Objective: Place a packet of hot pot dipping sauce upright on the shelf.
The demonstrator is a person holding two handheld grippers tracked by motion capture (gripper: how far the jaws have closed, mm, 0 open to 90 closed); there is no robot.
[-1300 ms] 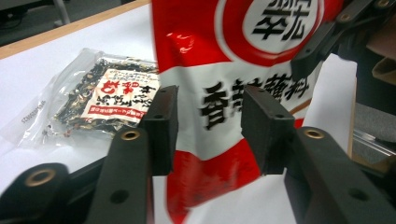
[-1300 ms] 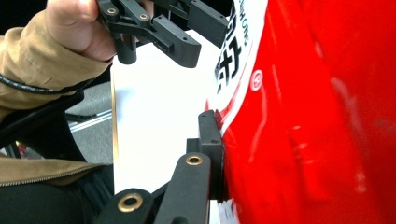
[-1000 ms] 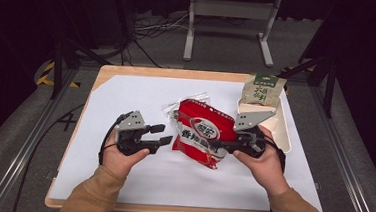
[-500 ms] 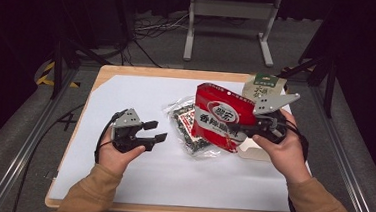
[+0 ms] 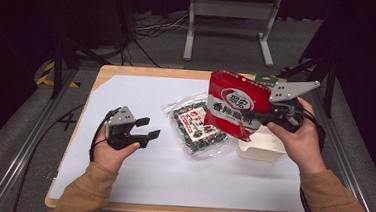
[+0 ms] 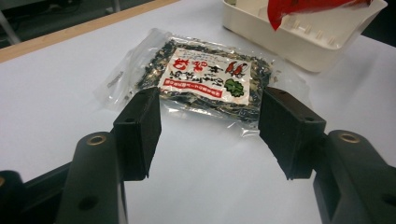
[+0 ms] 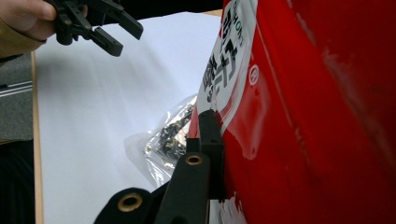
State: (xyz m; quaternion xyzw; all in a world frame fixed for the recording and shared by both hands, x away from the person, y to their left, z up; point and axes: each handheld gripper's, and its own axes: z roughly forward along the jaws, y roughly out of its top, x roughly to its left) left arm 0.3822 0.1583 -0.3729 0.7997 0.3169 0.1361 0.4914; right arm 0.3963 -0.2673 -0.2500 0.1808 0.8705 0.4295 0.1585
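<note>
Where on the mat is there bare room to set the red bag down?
Free: the mat behind the left gripper, and the near strip before the clear packet. Crowded: the right side, around the packet, white tray and right gripper.

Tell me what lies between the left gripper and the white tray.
In the high view, the clear packet of dark dried bits lies flat on the white sheet between the open left gripper and the white tray; the left gripper view shows the same.

Clamped between right gripper (image 5: 263, 117) fingers: snack bag (image 5: 236, 105), raised above tray (image 5: 263, 149). Just ahead of left gripper (image 5: 149, 128) fingertips, flat on table (image 5: 142, 90): clear packet (image 5: 194, 126).
</note>
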